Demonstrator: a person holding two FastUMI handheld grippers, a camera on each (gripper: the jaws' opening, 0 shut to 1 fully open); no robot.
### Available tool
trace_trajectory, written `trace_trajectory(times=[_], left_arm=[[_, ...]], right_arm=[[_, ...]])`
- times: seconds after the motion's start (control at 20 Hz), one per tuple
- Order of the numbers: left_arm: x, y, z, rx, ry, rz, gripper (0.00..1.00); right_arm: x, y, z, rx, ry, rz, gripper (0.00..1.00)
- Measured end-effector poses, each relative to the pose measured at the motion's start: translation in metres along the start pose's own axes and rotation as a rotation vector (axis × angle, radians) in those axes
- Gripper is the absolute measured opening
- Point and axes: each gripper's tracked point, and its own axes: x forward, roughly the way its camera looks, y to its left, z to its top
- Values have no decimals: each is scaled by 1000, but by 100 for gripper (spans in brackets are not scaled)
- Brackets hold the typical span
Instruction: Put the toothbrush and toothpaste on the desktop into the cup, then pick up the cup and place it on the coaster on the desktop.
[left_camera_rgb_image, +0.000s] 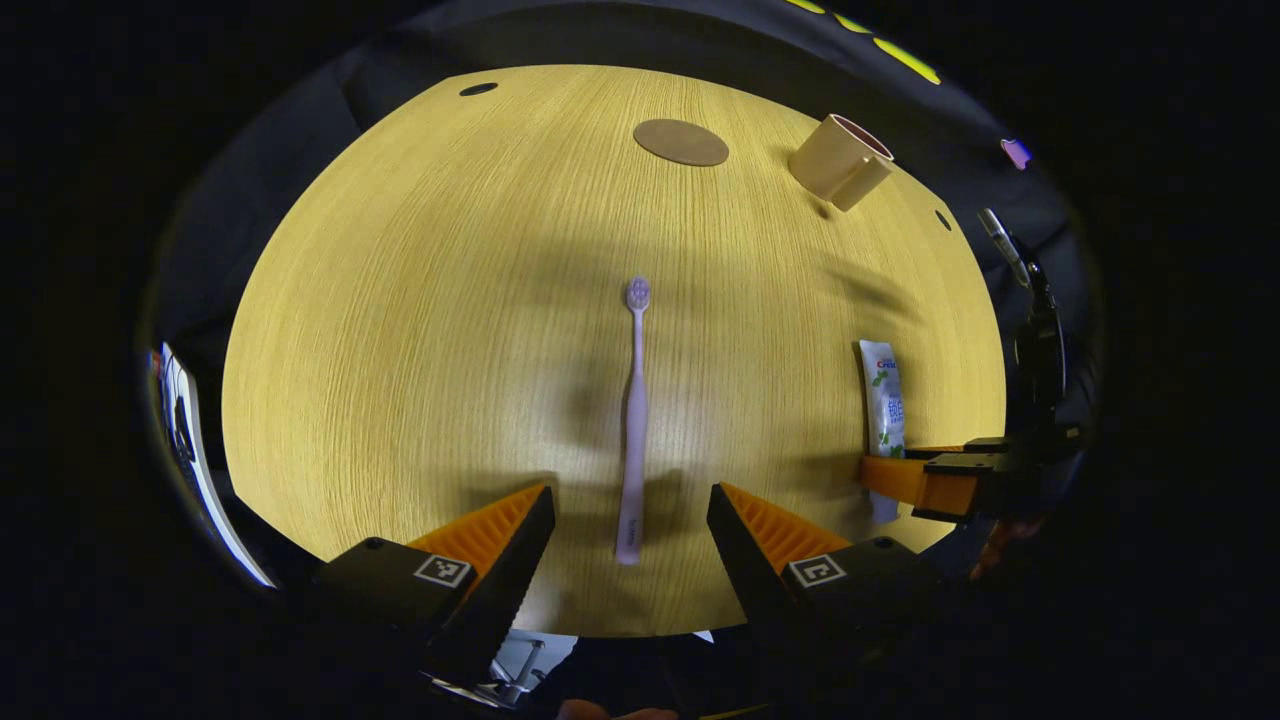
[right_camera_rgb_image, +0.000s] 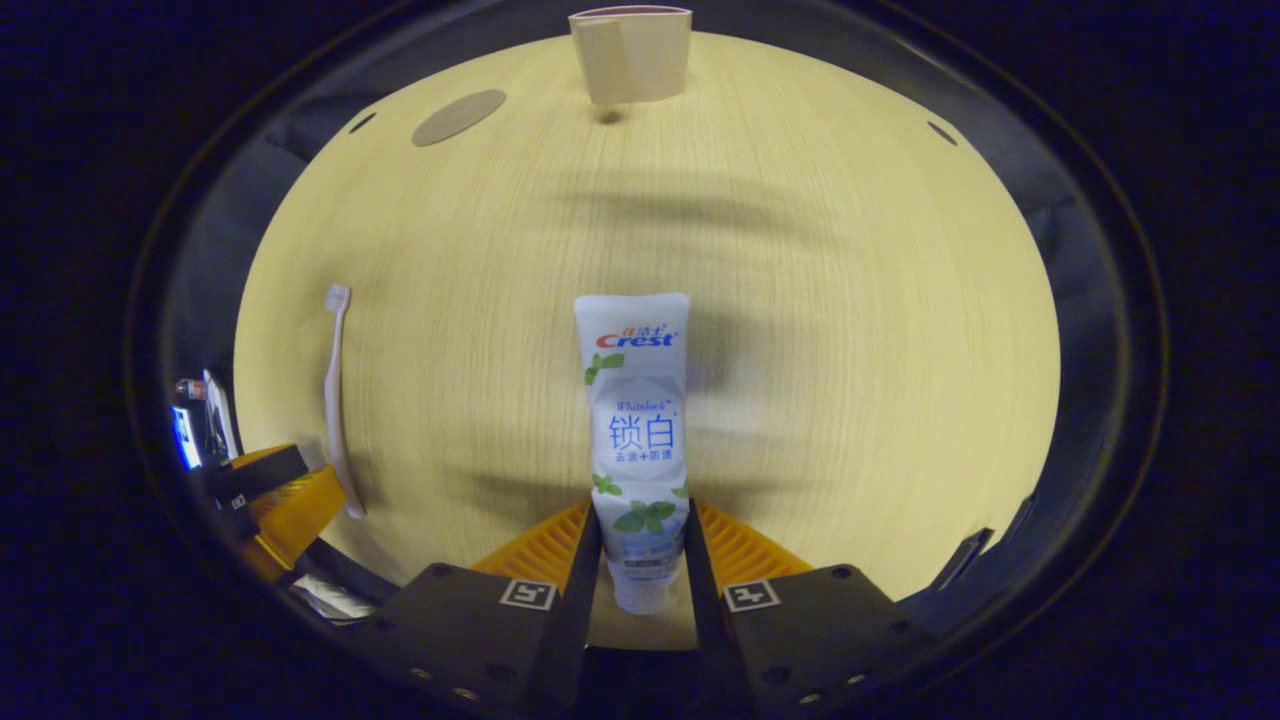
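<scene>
We see a lilac toothbrush (left_camera_rgb_image: 634, 420), white toothpaste (right_camera_rgb_image: 638, 440) with green leaves, beige cup (right_camera_rgb_image: 631, 53), brown coaster (left_camera_rgb_image: 681, 142), yellow wood-grain desktop (left_camera_rgb_image: 420, 330).

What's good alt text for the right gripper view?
The right gripper has its jaws closed on the cap end of a toothpaste tube over a wooden desktop. Far off stand a cup and coaster; a toothbrush lies left.

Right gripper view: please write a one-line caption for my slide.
Right gripper fingers closed on the toothpaste tube's cap end, cup ahead on the desktop.

Left gripper (left_camera_rgb_image: 630, 520), right gripper (right_camera_rgb_image: 640, 545): ribbed fingers, black bodies, square coded markers, screws.
</scene>
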Motion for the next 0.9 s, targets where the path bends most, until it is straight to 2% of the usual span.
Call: trace_trajectory(times=[0.55,0.85,0.9], left_arm=[[7,1,7,6,10,36,99],[-1,-15,12,23,16,56,91],[-2,-21,11,26,20,54,96]], right_arm=[[-1,1,1,90,-21,91,39],[-3,5,3,119,-29,123,36],[-3,4,2,113,-37,123,36]])
